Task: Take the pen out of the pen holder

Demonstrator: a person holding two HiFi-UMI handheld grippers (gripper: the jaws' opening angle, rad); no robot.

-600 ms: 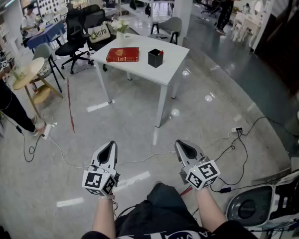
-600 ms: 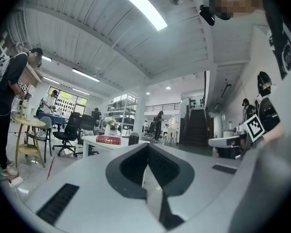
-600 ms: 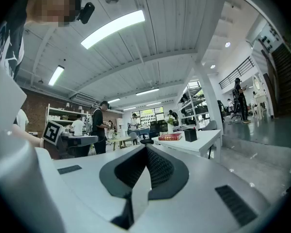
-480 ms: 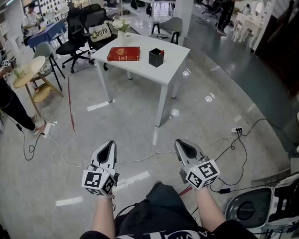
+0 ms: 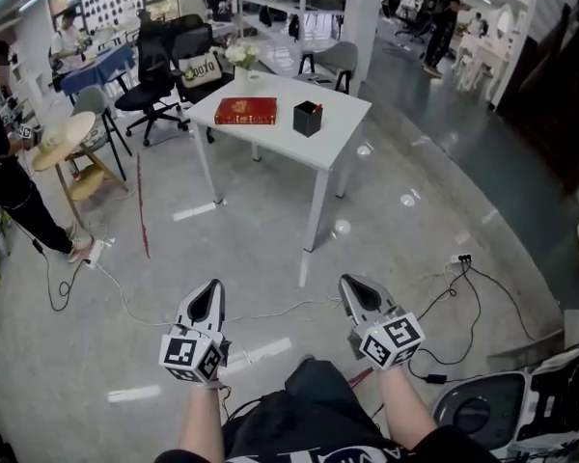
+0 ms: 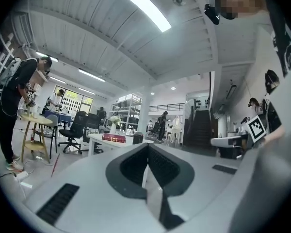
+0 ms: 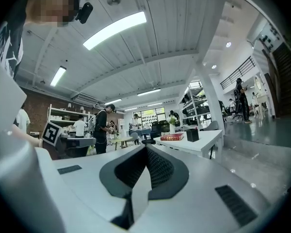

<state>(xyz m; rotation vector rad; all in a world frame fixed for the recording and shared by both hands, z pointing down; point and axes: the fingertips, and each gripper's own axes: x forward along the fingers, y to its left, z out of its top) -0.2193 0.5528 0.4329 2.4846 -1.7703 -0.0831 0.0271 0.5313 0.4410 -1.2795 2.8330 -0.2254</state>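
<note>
A black pen holder point(image 5: 307, 120) stands on a white table point(image 5: 270, 135) far ahead, with a red-tipped pen point(image 5: 316, 107) sticking out of it. A red book point(image 5: 246, 111) lies to its left. My left gripper point(image 5: 210, 295) and right gripper point(image 5: 352, 288) are held level over the floor, well short of the table, both shut and empty. In the left gripper view the pen holder point(image 6: 137, 138) shows small beyond the left gripper point(image 6: 147, 152). In the right gripper view the pen holder point(image 7: 192, 135) sits right of the book point(image 7: 172, 137), past the right gripper point(image 7: 146, 153).
Black office chairs point(image 5: 164, 66) stand behind the table, and a round wooden side table point(image 5: 60, 141) and a person point(image 5: 5, 177) are at the left. Cables point(image 5: 463, 287) run over the grey floor. A white machine point(image 5: 521, 403) sits at the lower right.
The head view has shifted slightly, so the table now sits a little lower and further right. Both grippers keep their place and stay shut.
</note>
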